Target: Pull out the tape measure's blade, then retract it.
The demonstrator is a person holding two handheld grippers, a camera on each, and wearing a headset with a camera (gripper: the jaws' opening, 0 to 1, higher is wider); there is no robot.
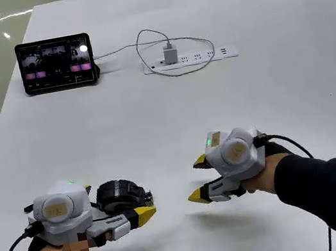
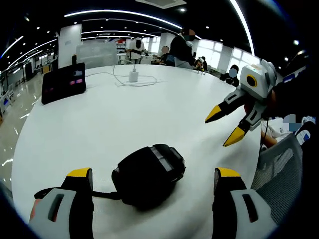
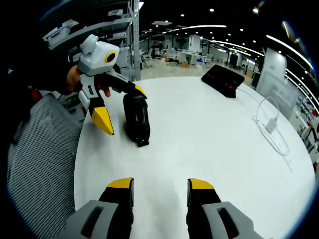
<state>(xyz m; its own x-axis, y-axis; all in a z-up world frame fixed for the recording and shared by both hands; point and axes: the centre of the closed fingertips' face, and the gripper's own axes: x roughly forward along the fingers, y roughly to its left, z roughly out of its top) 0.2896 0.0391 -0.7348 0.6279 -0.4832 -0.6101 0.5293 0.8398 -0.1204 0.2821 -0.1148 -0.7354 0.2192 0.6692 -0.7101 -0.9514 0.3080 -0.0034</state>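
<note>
On the white table [image 1: 261, 102], in the head view, the left gripper [image 1: 117, 200] sits at 7 o'clock, held in a hand in a dark sleeve. Its yellow-tipped jaws are spread wide. The black tape measure [image 1: 120, 195] lies on the table between them, just right of the gripper body. The left gripper view confirms this: the tape measure [image 2: 149, 174] rests midway between the two jaws with a gap at each side, and a thin black strap [image 2: 102, 194] runs from its case toward the jaw at 7 o'clock. A black tablet [image 1: 56, 64] with a lit screen stands at 11 o'clock, well apart from the grippers. A white power strip [image 1: 190, 60] lies at 12 o'clock with a white charger [image 1: 170, 53] plugged in; a grey cable [image 1: 117, 50] runs from it to the tablet. The right gripper [image 1: 197, 179] sits at 5 o'clock, jaws parted and pointing toward 9 o'clock, holding nothing. In the right gripper view, the tape measure [image 3: 137, 119] lies at 11 o'clock, well apart from that gripper's jaws.
</note>
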